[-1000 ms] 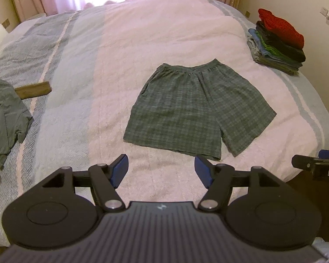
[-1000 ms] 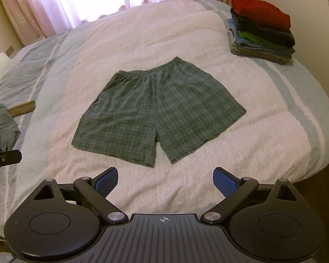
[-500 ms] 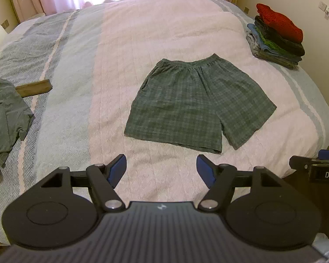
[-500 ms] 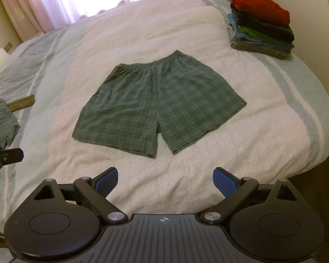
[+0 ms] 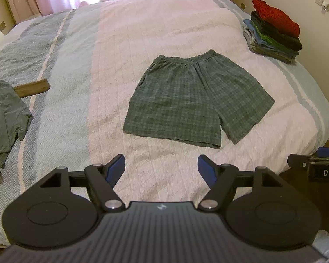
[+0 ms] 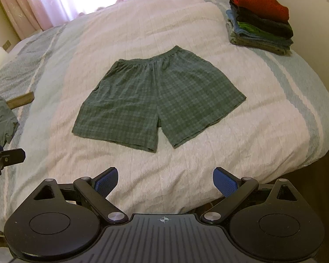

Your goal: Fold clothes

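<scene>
plaid shorts [image 6: 158, 103] flat, grippers apart.

Left hand-held gripper [image 5: 161, 167] and right hand-held gripper [image 6: 164, 180] hover side by side, jaws spread wide, empty.

The bed [image 5: 164, 32] carries plaid shorts [image 5: 193, 100], a folded stack [image 5: 274, 32] and a crumpled shirt [image 5: 2, 118].

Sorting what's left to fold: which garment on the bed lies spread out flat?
The green plaid shorts mid-bed. The grey-green garment at the left edge is crumpled; the stack of folded clothes is already done.
</scene>
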Demonstrator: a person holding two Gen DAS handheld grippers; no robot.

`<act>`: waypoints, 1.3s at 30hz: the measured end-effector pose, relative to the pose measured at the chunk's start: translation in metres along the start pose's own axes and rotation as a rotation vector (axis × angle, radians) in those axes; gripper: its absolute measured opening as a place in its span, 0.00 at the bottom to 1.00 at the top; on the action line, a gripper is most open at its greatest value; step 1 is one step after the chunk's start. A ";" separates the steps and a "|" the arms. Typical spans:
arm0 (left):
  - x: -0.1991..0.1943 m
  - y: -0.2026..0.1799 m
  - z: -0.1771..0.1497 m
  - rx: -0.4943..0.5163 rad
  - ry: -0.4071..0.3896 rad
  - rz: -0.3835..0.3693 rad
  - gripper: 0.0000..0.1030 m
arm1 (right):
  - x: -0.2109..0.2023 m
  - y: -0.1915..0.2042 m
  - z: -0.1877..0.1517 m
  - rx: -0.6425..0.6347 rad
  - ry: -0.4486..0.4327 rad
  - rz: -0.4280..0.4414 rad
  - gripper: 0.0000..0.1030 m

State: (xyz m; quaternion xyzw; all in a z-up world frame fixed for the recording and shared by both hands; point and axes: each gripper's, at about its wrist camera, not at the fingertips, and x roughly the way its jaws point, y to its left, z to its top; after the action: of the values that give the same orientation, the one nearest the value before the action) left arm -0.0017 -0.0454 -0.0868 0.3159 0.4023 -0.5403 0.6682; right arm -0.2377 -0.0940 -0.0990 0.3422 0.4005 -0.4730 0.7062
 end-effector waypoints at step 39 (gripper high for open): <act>0.115 -0.010 0.053 -0.095 0.212 0.052 0.70 | 0.119 -0.056 0.065 0.006 0.195 0.034 0.93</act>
State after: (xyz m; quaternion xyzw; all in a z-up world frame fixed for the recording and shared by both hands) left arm 0.0097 -0.1468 -0.1620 0.3496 0.4874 -0.4667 0.6499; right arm -0.2471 -0.2149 -0.1815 0.3955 0.4600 -0.4265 0.6708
